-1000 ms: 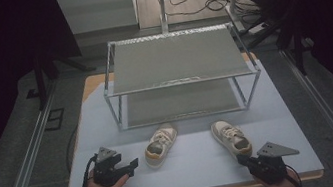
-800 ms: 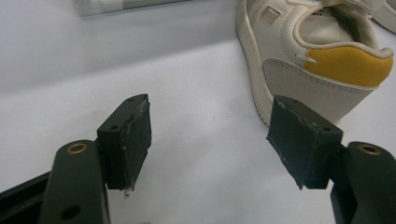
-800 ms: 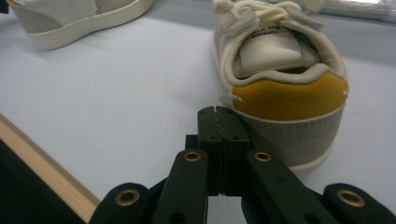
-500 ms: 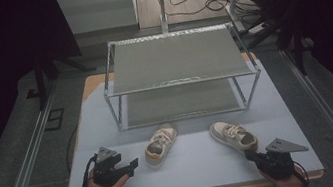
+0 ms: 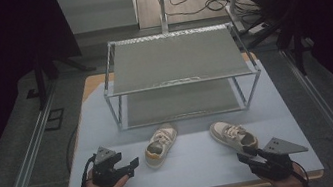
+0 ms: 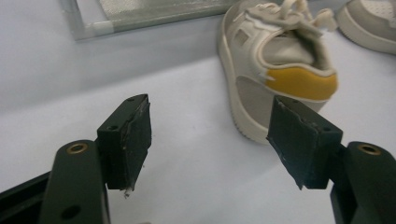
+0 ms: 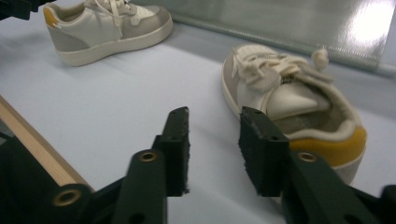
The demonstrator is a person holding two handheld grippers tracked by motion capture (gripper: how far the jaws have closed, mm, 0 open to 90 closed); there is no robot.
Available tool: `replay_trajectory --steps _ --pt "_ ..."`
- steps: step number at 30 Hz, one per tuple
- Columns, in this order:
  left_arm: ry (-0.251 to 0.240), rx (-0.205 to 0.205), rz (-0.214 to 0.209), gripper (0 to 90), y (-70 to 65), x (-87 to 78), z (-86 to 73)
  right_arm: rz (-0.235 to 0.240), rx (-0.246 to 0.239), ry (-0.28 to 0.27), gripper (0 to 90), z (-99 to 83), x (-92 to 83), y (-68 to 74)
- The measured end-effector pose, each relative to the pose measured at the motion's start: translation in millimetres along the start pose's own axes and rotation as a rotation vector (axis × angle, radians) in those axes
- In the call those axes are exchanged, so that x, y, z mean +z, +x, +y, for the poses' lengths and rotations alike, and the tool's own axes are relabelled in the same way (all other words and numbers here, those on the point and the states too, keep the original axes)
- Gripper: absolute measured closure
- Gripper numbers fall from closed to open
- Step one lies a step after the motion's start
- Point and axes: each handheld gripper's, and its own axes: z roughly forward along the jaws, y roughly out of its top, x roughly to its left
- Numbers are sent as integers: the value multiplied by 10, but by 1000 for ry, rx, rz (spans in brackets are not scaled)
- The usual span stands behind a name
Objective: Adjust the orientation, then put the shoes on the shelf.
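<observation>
Item: right gripper (image 5: 246, 154), jaws just parting, empty, at right shoe's (image 5: 233, 135) five o'clock; next, close on heel. Left gripper (image 5: 132, 164) wide, empty.

Table (image 5: 109, 128): pale blue-grey top with a wooden front edge. A metal two-tier rack (image 5: 180, 78) stands on it toward 12 o'clock. Left shoe (image 5: 161, 145) lies near centre, right shoe (image 5: 233, 136) at 3 o'clock of it, apart. Lower shelf appears bare, though shadowed.
</observation>
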Motion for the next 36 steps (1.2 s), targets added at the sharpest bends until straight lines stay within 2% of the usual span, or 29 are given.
replay_trajectory --steps 7,11,14,20,22,26,30,36 --pt "-19 15 -12 286 -98 -111 80 -20 -11 -4 431 78 -33 -54" --pt "-19 29 -8 268 -147 -133 129 -42 -19 7 388 160 -35 -115" --pt "-3 56 -13 259 -217 -102 208 -46 -23 15 367 215 -15 -156" --pt "31 114 -20 249 -363 7 361 -51 -20 29 347 294 20 -254" --pt "46 130 -15 249 -408 64 388 -63 -27 55 325 302 53 -280" --pt "88 150 -24 236 -490 219 428 -69 -21 69 310 333 66 -330" --pt "121 159 -13 217 -541 355 488 -79 -12 98 275 329 133 -381" --pt "170 147 3 177 -582 538 565 -76 -14 149 211 326 292 -422"
